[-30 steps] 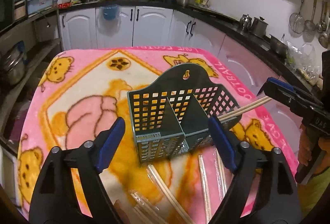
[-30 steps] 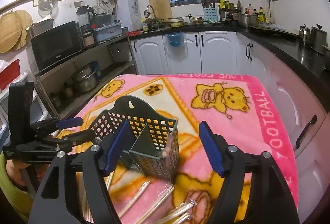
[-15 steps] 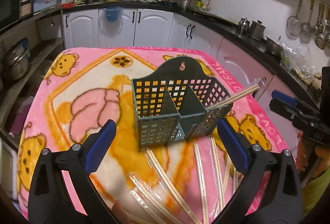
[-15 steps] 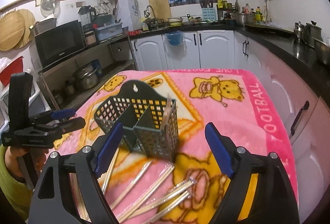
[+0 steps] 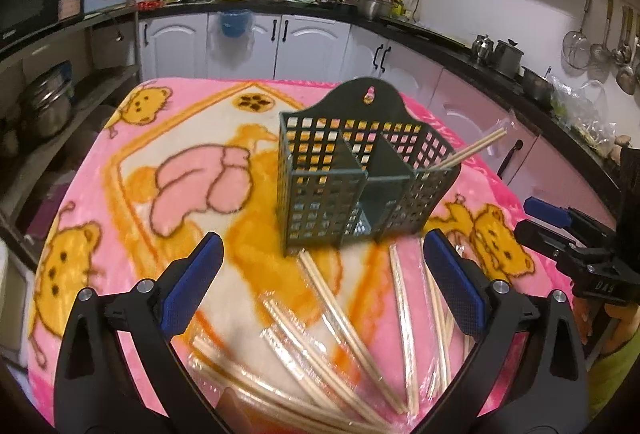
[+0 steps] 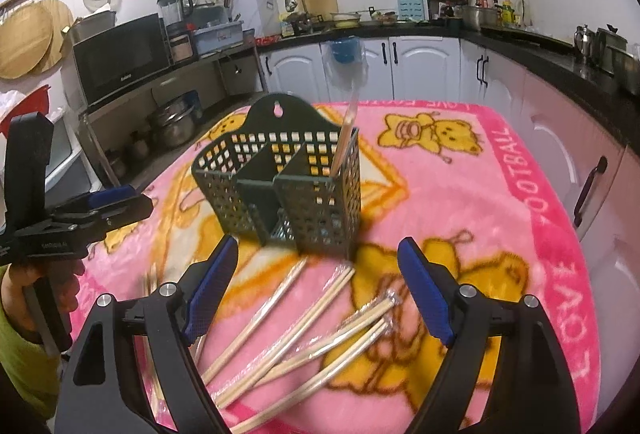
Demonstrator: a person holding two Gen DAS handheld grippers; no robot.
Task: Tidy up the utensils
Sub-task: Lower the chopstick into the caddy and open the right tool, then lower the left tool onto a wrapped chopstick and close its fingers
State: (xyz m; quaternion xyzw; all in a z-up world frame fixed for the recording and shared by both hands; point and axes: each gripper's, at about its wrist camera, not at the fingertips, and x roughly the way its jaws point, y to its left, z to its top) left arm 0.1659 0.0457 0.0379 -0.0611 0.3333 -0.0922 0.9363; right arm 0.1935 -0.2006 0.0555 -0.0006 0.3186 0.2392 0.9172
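A dark green slotted utensil basket (image 5: 352, 178) (image 6: 280, 190) stands upright on the pink blanket. One wrapped pair of chopsticks (image 5: 474, 151) (image 6: 346, 136) leans out of its right-hand compartment. Several more wrapped chopsticks (image 5: 344, 318) (image 6: 296, 322) lie loose on the blanket in front of the basket. My left gripper (image 5: 322, 248) (image 6: 134, 203) hovers over those loose pairs, open and empty. The right gripper (image 6: 317, 252) (image 5: 538, 223) hangs just short of the basket above the chopsticks, also open and holding nothing.
The pink bear-print blanket (image 6: 500, 202) covers a small table, with its edges close on every side. White kitchen cabinets (image 6: 424, 70) and black counters ring the table. A shelf with pots (image 5: 44, 106) stands to the left. A person's hand (image 6: 24, 294) holds the left gripper.
The right gripper let go of the wrapped chopsticks, which now lean in the basket. Both grippers drew back from the basket, sank a little, and their jaws widened.
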